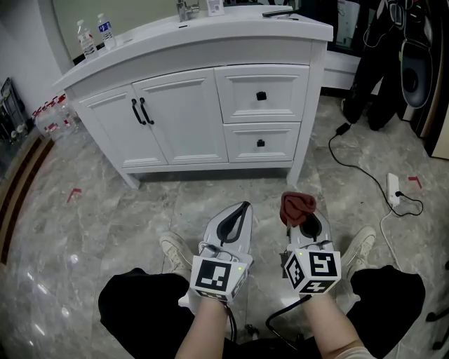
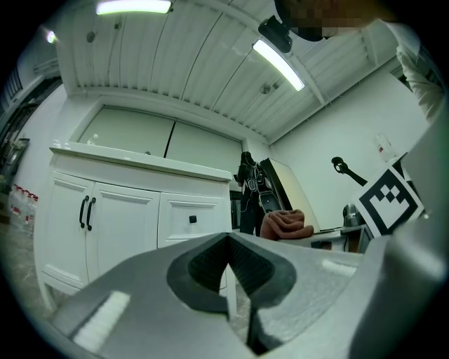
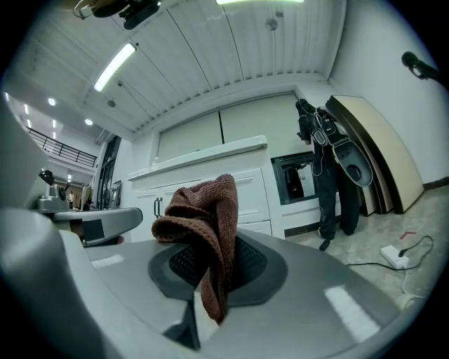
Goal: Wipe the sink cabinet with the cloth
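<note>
**Cloth is pinched in the right gripper, nowhere near the cabinet**

In the head view the cloth (image 1: 297, 207) is covering the tips of the right gripper (image 1: 309, 228), so you can't really see the pinch from up there. The right gripper view is showing it fine though: the fingers are squeezing the lower end of the reddish-brown cloth (image 3: 203, 224). The rest is bunching up above them in a floppy fold. The back of the sink cabinet (image 1: 189, 119) top is getting cut off by the frame edge. I'm only seeing part of a faucet (image 1: 186, 8), and the basin itself isn't making it into the picture.

Two bottles (image 1: 95, 35) are standing on the cabinet's left end. Off to the right, a power strip (image 1: 393, 188) with a cable is lying on the marble floor (image 1: 105, 210), near some black gear (image 1: 382, 63). The person's shoes (image 1: 175, 249) are sitting just behind the grippers.

The left gripper (image 1: 243, 207) is carrying nothing, with its fingers pressed together. Both grippers are pointing at the cabinet front, and the cloth's long axis is running along the fingers toward it, well apart from it.
</note>
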